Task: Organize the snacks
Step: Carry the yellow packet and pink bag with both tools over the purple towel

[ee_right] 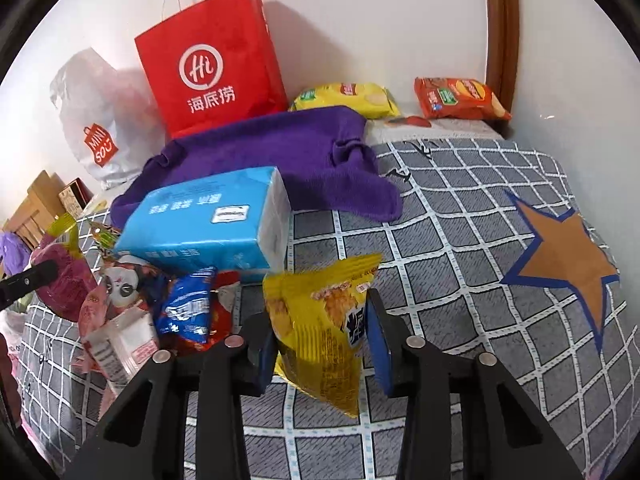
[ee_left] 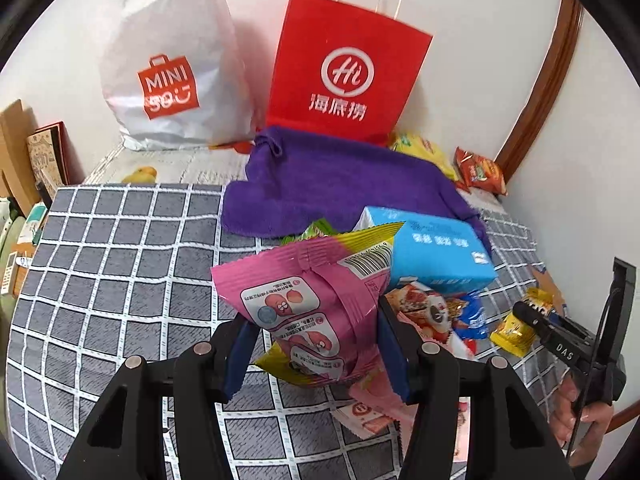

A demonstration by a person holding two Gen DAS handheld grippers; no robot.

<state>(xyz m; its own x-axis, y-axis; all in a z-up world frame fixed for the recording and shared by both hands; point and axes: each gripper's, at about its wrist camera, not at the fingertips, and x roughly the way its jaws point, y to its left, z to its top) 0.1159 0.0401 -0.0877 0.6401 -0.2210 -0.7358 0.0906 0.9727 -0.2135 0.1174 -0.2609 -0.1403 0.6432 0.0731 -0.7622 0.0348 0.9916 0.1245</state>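
Two packets are in your grip, one per hand, both lifted over a grey checked bed cover (ee_right: 460, 216). Your left gripper (ee_left: 316, 344) has its jaws closed on a pink packet (ee_left: 316, 304), pinching it across the lower middle so the top fans out above them. Your right gripper (ee_right: 320, 344) has its jaws closed on a yellow packet (ee_right: 320, 312), which hangs tilted with its lower corner drooping below them. Keep both squeezes gentle but steady; the film is slick and the yellow packet looks likeliest to slide.

Just beyond the grippers, between them, lies the loose pile: a blue-and-red packet (ee_right: 192, 308), a panda-print packet (ee_right: 128, 284) and pale pink wrappers (ee_left: 376, 408), with a blue tissue pack (ee_right: 208, 220) resting on top at the far side. Lift clear of this heap before you travel, so neither hanging packet drags it.

Further back a purple towel (ee_right: 288, 148) is spread across the bed. Behind it, against the wall, a red paper bag (ee_right: 212, 72) stands upright with a white plastic bag (ee_left: 172, 72) to its left. In the far right corner two crisp bags, one yellow (ee_right: 348, 98) and one orange (ee_right: 460, 98), lie side by side; that looks like the sorted spot, so carry the packets high over the towel and set them down flat there.
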